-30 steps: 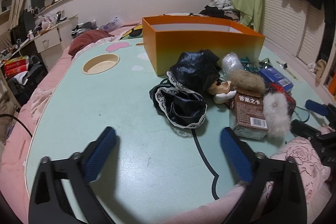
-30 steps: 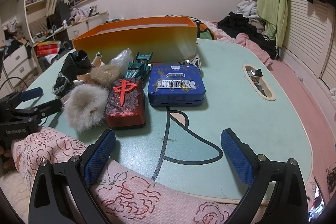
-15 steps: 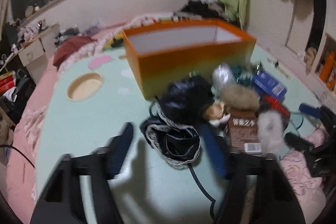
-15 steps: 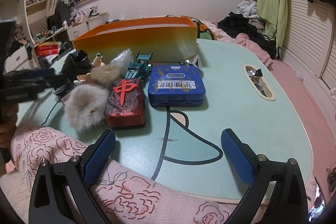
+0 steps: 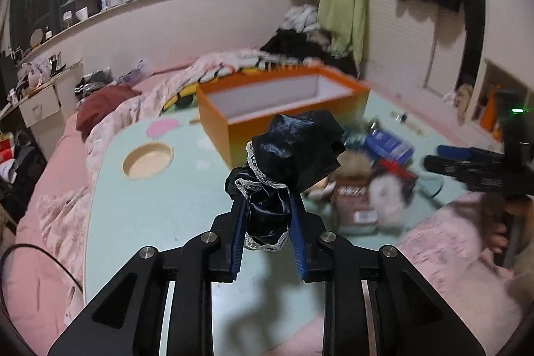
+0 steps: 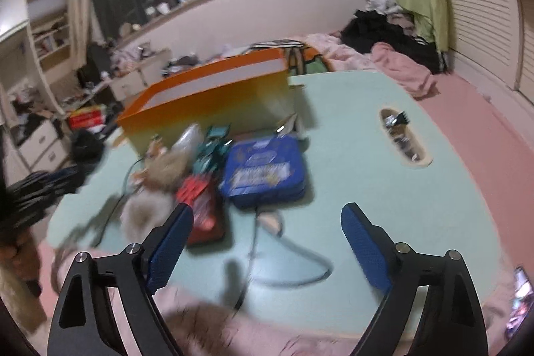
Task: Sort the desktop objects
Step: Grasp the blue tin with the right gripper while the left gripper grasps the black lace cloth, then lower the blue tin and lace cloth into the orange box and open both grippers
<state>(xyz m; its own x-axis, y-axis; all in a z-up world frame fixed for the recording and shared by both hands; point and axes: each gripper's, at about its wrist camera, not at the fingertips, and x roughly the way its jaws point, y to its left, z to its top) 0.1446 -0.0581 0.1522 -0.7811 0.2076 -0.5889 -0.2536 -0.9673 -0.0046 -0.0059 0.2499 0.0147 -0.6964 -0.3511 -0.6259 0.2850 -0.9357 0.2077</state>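
Left gripper (image 5: 267, 226) clamped on the black satin doll dress (image 5: 287, 165), pads pinching the lace-trimmed lower folds. Bundle hangs clear of the mint-green table (image 5: 160, 212), in front of the orange box (image 5: 283, 109).

Handling, as I judge it: light, limp, slippery. Satin may creep out of a loose pinch, and the upper bulk flops over the fingertips. The bunched lace hem is the better hold; the glossy top would slide.

Right gripper (image 6: 267, 242) holds nothing; jaws wide apart and closing, only table between them. It hovers near the front table edge.

Still on the table beside the box: blue tin (image 6: 263, 169), red packet (image 6: 200, 206), 2 fur puffs (image 6: 143, 212). The tin looks rigid and is best taken across its short sides.
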